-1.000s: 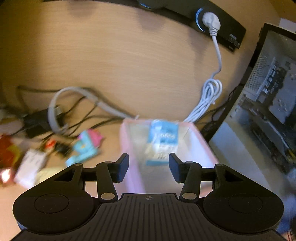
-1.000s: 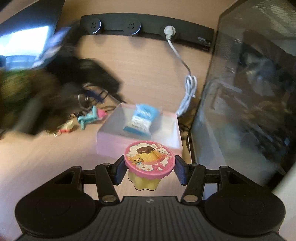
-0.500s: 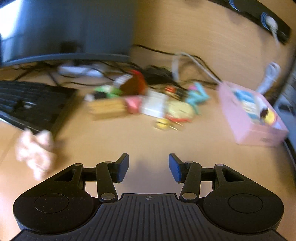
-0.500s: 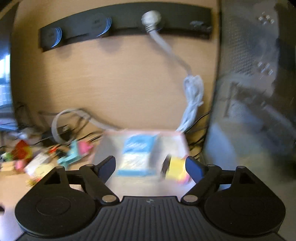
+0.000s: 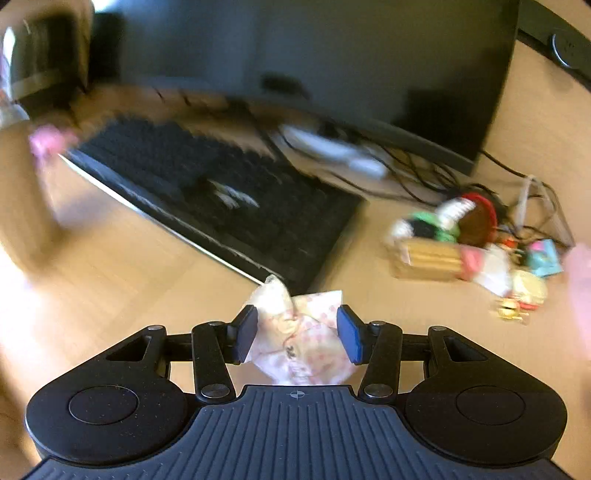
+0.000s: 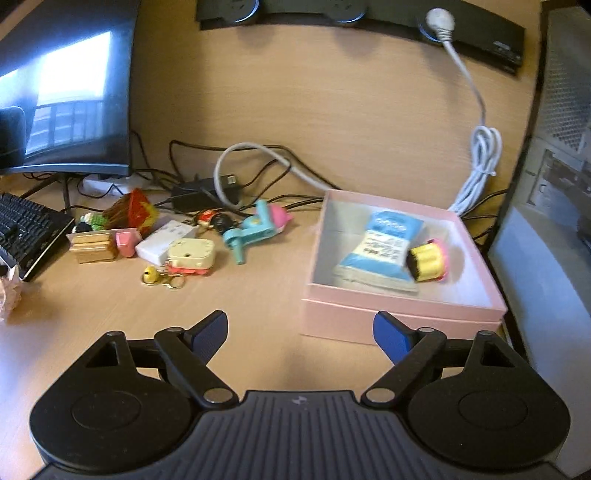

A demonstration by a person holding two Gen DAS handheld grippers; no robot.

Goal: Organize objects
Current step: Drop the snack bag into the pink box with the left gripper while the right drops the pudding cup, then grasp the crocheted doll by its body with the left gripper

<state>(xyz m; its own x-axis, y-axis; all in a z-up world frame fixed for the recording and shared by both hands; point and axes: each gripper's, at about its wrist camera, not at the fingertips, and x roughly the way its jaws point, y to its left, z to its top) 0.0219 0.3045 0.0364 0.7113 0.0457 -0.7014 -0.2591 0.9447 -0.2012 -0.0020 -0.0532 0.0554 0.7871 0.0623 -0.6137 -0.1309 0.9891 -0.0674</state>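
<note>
My left gripper [image 5: 295, 334] stands around a crumpled pink-and-white wrapper [image 5: 295, 332] lying on the desk by the keyboard's near corner; its jaws look still apart, flanking the wrapper. The wrapper also shows in the right wrist view [image 6: 8, 291]. My right gripper [image 6: 300, 332] is wide open and empty, in front of the pink box [image 6: 388, 317]. In the box lie a blue-and-white packet [image 6: 384, 247] and a yellow cup with a pink lid [image 6: 428, 260], on its side. A pile of small toys [image 6: 173, 240] lies left of the box.
A black keyboard [image 5: 221, 199] and a monitor [image 5: 332, 66] stand to the left. Cables [image 6: 258, 162] and a power adapter lie behind the toys. A power strip [image 6: 369, 14] runs along the back wall. A computer case [image 6: 554, 147] stands right of the box.
The right gripper let go of the yellow cup, which now lies in the box, and pulled back. The left gripper swung left from the box to the wrapper by the keyboard.
</note>
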